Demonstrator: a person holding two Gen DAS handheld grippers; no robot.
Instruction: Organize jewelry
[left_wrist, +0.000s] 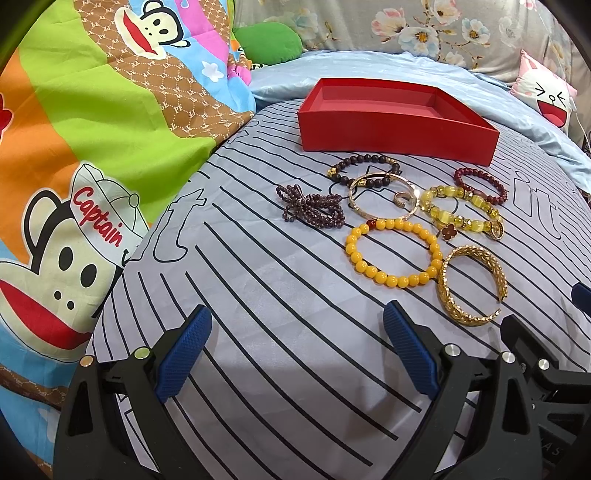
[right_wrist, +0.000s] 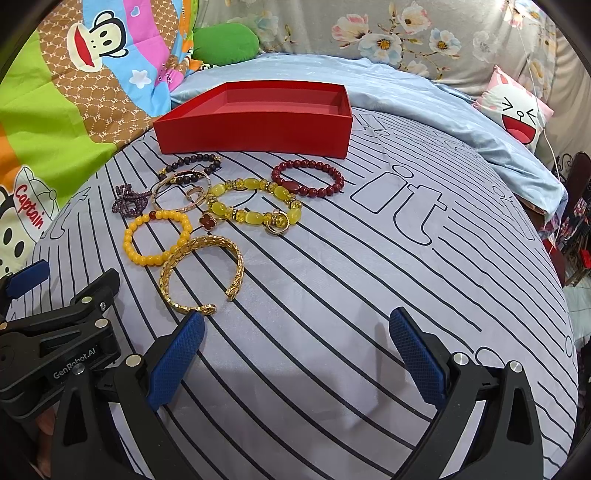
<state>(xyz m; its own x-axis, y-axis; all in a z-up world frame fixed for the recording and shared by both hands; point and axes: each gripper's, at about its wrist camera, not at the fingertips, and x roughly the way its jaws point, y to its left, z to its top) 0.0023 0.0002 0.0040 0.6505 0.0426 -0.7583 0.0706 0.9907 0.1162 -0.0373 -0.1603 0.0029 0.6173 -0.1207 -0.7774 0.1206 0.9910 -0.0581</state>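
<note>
Red box (left_wrist: 395, 125) beyond scattered bracelets (left_wrist: 393, 254); left claw (left_wrist: 297, 350) and right claw (right_wrist: 297, 354) both spread, empty

The red box (right_wrist: 255, 127) sat open and empty at the top centre of the right wrist frame. Just below it, the jewelry lay clustered: a dark bead bracelet (right_wrist: 192, 168) overlapped by a thin gold bangle (right_wrist: 180, 194), a purple bead strand (right_wrist: 129, 201) bunched at the left, a maroon bracelet (right_wrist: 308, 179) at the right, a pale yellow crystal bracelet (right_wrist: 255, 205) mid-cluster, an amber-yellow bead bracelet (right_wrist: 157, 236) touching a gold open cuff (right_wrist: 201, 275) lowest.
</note>
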